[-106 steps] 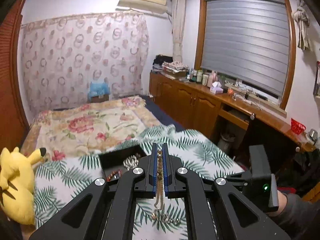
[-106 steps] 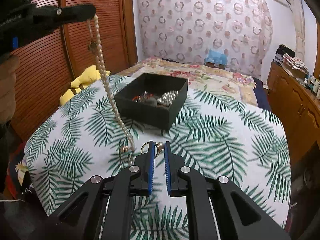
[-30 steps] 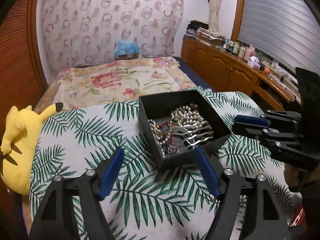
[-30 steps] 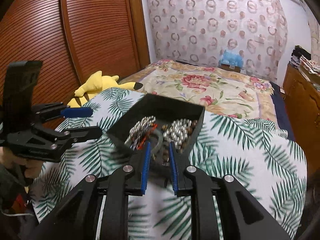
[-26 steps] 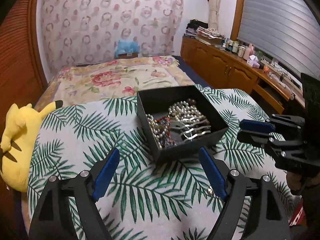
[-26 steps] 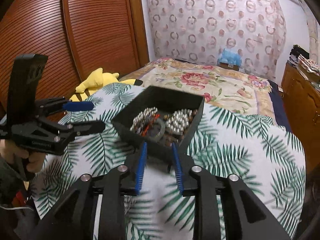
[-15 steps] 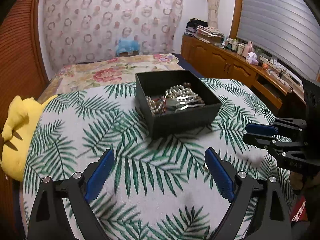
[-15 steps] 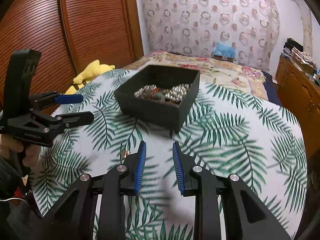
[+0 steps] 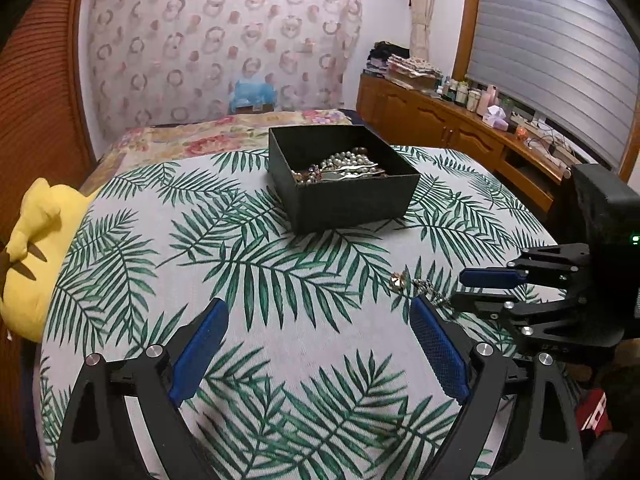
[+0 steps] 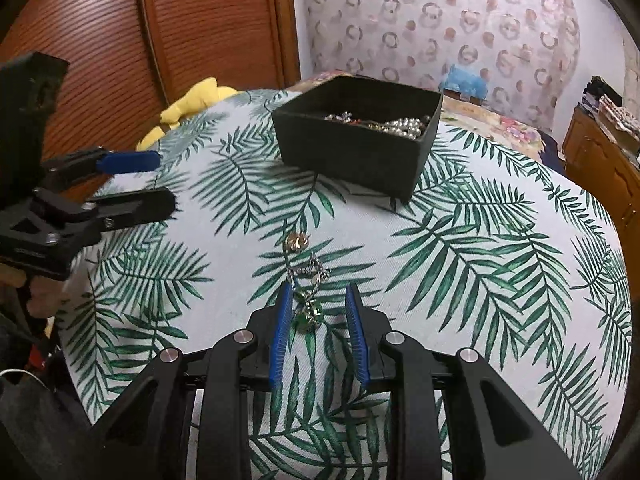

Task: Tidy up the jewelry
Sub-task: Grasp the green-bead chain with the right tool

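palm-print cloth [image 10: 480, 240]; right gripper [image 10: 318, 312] jaws apart, straddling chain necklace [image 10: 306, 280] to grab it for far black box [image 10: 356, 148]. left gripper [image 9: 316, 344] wide apart, empty.

A silvery chain necklace [image 10: 306, 280] lies crumpled near the open black box [image 10: 352, 148] of jewelry.

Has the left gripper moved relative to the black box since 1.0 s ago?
Yes. The left gripper has backed away from the black box, which now sits far beyond its open jaws in the left wrist view.
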